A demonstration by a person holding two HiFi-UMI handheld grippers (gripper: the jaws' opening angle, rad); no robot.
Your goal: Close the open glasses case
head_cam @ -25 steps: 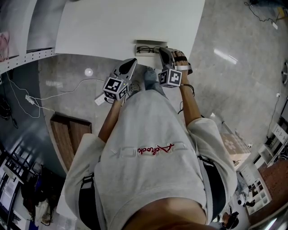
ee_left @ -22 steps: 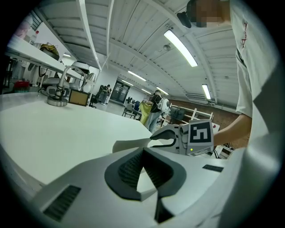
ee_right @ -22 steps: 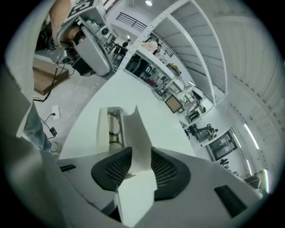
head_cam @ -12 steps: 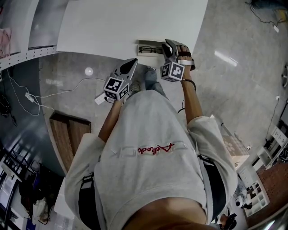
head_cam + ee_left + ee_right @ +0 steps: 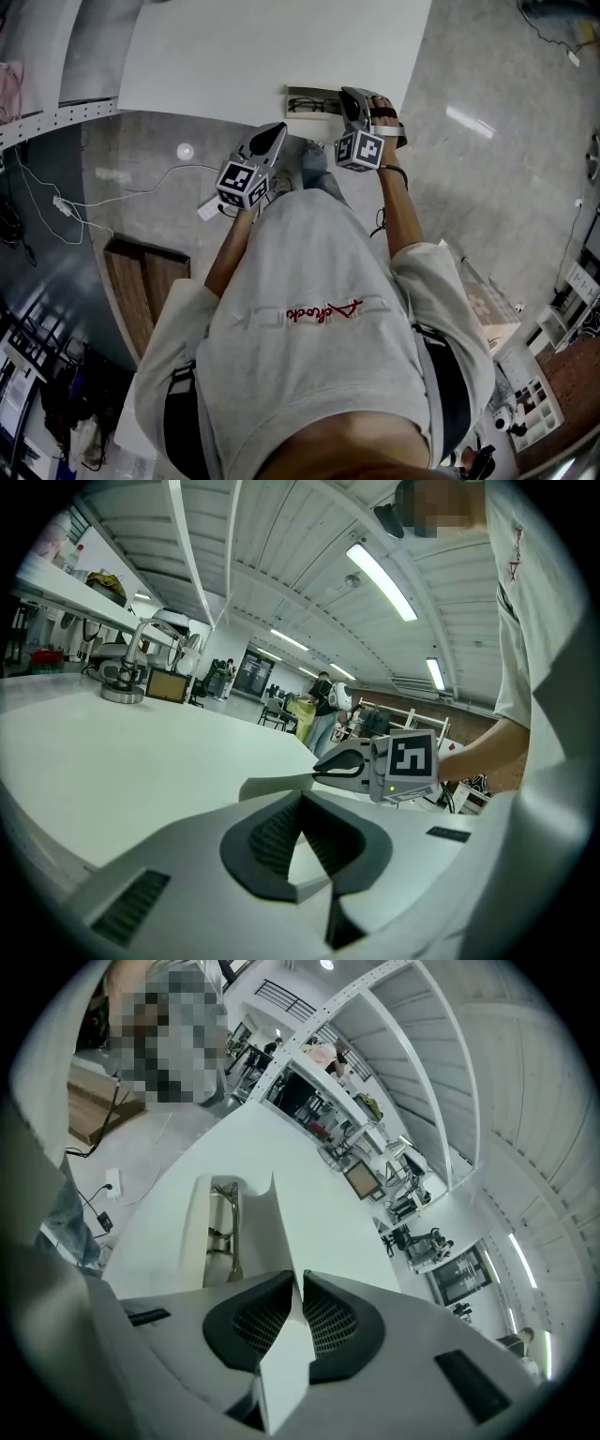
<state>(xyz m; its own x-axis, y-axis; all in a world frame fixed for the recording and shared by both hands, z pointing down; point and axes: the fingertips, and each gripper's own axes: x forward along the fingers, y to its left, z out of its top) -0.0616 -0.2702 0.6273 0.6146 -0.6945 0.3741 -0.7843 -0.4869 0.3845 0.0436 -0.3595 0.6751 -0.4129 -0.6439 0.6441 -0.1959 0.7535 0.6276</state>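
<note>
Right gripper (image 5: 302, 1277) jaws are seen drawn narrow on the raised lid (image 5: 274, 1227) of the glasses case (image 5: 197, 1232). They have just been closing, and the thin white lid is caught between the dark ribbed pads (image 5: 251, 1321), which press on it from both sides. The lid is held tilted up from the case's right long side, with its free edge running back through the grip.

The case is found at the near edge of the white table (image 5: 262, 47), toward that edge's right end, and it is open. A pair of dark-rimmed glasses (image 5: 223, 1232) is seen lying folded inside the tray. In the head view the same gripper (image 5: 352, 99) is placed at the right end of the case (image 5: 298, 91), with its marker cube (image 5: 361, 148) toward the person.

Left gripper (image 5: 300, 797) jaws are brought together at the tips, and nothing is held between them; only a small bare triangle of table is shown behind the pads. In the head view this gripper (image 5: 275, 131) is held to the near left of the case, just off the table's near edge and apart from both case and lid. From its own view the right gripper (image 5: 330, 769) is seen at the lid (image 5: 277, 785) on the far right.
</note>
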